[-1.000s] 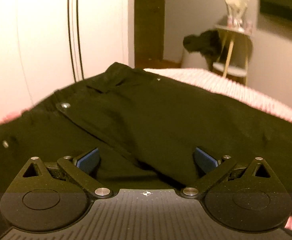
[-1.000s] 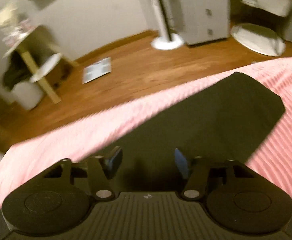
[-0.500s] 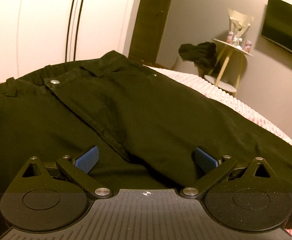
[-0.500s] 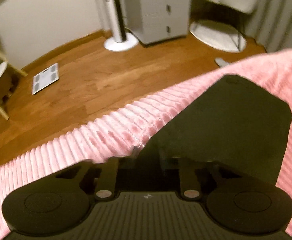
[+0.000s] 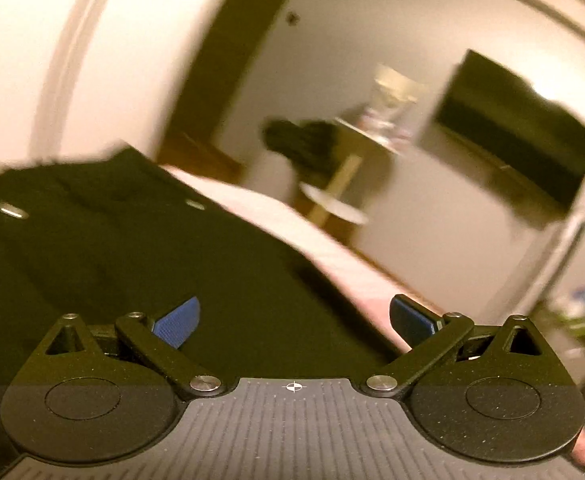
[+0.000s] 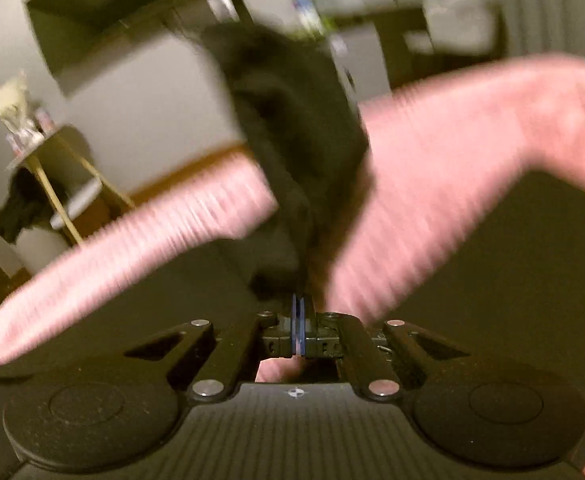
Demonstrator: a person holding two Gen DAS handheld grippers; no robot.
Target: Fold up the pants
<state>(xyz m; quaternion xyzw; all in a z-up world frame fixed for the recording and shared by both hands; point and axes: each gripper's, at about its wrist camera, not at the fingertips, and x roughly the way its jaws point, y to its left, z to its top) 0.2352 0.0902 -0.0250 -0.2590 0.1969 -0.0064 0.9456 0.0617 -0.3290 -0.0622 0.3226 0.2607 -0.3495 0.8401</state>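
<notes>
Black pants lie on a pink ribbed bedspread; their waistband with metal buttons is at the upper left of the left wrist view. My left gripper is open and hovers just above the pants fabric, holding nothing. My right gripper is shut on a pant leg, which rises lifted and bunched in front of it above the bedspread. Both views are blurred by motion.
A small side table with a dark garment draped on it stands beyond the bed, also in the right wrist view. A wall-mounted TV hangs at right. White wardrobe doors are at left.
My right gripper has shut on the pant leg and lifted it off the bed. My left gripper stayed open and swung to the right over the pants.
</notes>
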